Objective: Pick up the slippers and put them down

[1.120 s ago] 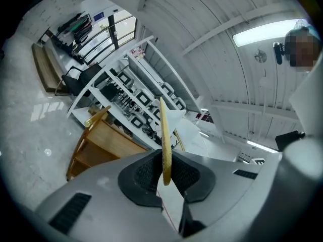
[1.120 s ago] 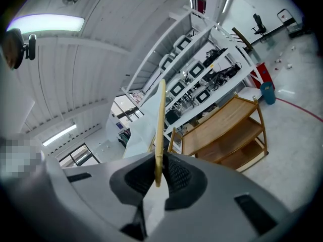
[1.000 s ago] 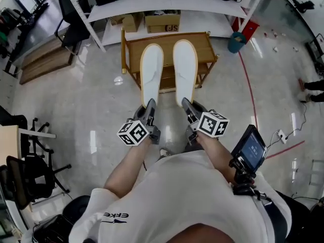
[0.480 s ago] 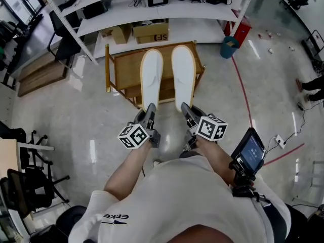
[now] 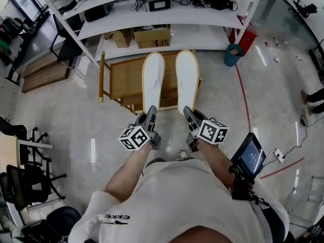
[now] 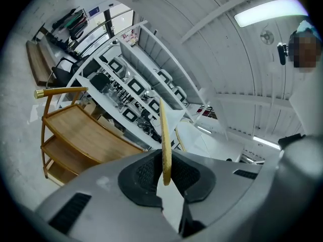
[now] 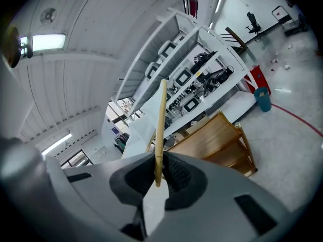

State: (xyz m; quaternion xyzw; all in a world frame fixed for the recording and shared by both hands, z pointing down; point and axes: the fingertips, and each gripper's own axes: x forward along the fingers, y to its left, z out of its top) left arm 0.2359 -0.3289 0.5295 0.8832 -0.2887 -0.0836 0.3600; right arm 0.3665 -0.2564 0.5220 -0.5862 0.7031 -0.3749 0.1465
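Low wooden rack [image 5: 126,77] stands on a glossy pale floor [image 5: 66,115], before white shelving [image 5: 152,22] carrying electronics. Cardboard boxes [image 5: 152,37] sit at the shelving's foot. Teal bin [image 5: 232,54] stands right, near a red floor line [image 5: 246,100]. Black office chairs [image 5: 30,178] stand left.

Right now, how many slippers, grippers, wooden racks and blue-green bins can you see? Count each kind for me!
Slippers: 2, the left slipper and the right slipper
Grippers: 2, the left gripper and the right gripper, each with its fingers shut on one slipper
Wooden rack: 1
Blue-green bin: 1
Total: 6
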